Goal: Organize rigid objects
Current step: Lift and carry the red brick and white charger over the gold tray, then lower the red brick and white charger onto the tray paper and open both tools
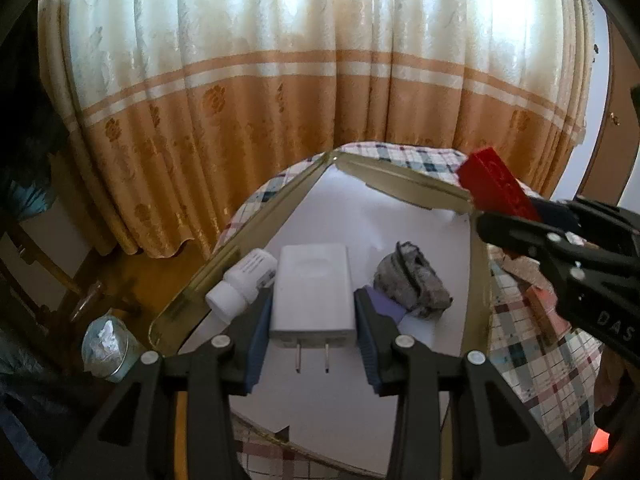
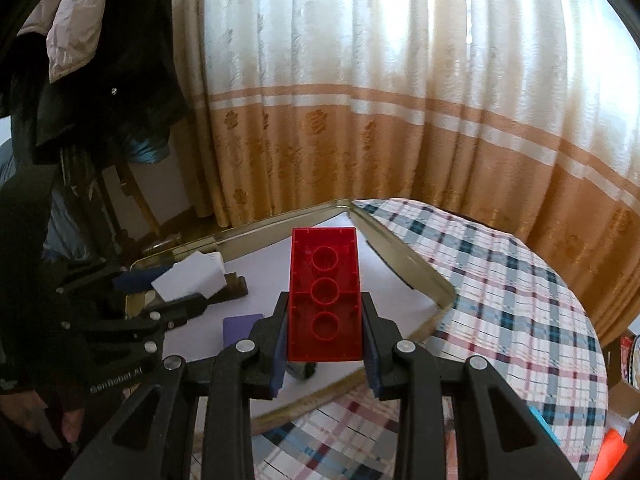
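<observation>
Both sets of jaws were clamped on cargo: the left gripper [image 1: 314,312] was closed around a white charger [image 1: 312,296], prongs toward the camera, and the right gripper [image 2: 325,344] was pinched on a red brick [image 2: 325,292], hollow underside up. Both loads were held over the gold tray [image 1: 192,280]. Just left of the left jaws a white bottle [image 1: 242,284] was lying; right of them, a grey lump [image 1: 412,284] and a purple card [image 1: 386,304]. Probably best if the charger got lowered flat into the gap between bottle and lump, and the brick set down ahead of the right jaws, well apart, so nothing's knocked tbh.
</observation>
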Available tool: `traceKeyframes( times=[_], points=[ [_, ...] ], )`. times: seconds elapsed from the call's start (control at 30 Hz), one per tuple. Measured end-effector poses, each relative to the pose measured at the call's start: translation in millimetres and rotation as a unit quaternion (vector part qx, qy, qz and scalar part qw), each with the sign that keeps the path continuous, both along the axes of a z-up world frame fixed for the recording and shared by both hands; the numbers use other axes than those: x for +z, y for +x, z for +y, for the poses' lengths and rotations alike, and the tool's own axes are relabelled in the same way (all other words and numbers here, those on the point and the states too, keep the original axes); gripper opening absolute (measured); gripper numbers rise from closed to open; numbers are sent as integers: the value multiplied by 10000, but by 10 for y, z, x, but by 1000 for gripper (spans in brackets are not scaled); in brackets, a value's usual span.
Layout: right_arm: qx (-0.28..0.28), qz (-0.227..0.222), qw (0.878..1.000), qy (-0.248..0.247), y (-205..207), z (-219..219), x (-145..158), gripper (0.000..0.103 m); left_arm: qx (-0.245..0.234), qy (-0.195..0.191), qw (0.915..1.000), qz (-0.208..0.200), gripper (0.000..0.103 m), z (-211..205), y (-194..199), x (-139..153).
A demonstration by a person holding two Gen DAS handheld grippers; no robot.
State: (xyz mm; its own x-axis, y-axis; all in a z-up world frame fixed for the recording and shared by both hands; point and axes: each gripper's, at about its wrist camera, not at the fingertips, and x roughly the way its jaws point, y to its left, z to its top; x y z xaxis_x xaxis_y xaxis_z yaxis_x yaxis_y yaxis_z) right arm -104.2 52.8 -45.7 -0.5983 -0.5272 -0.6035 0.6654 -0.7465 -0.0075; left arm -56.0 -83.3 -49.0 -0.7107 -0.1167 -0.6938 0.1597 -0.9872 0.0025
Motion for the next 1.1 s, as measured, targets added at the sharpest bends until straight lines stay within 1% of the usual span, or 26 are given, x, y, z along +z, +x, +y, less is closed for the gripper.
traceKeyframes(
  times=[0.23, 0.43, 0.6, 0.77, 1.1],
  points=[
    [263, -91, 9994, 220, -60, -280, -77, 34, 156, 6, 9998, -148, 39, -74, -38, -62],
    [435, -138, 9984, 342, -74, -438, -140, 34, 264, -14, 9993, -256, 39, -124, -66, -133],
    [565, -196, 9972, 448, -90, -559, -215, 34, 296, 29, 9993, -242, 39, -185, -77, -141],
    [653, -284, 9960, 540, -122, -666, -300, 34, 372, -42, 9991, -202, 39, -223, -84, -147],
    [734, -352, 9948, 614, -162, -818, -345, 34, 556, -93, 9982, -187, 39, -370, -85, -170]
  ],
)
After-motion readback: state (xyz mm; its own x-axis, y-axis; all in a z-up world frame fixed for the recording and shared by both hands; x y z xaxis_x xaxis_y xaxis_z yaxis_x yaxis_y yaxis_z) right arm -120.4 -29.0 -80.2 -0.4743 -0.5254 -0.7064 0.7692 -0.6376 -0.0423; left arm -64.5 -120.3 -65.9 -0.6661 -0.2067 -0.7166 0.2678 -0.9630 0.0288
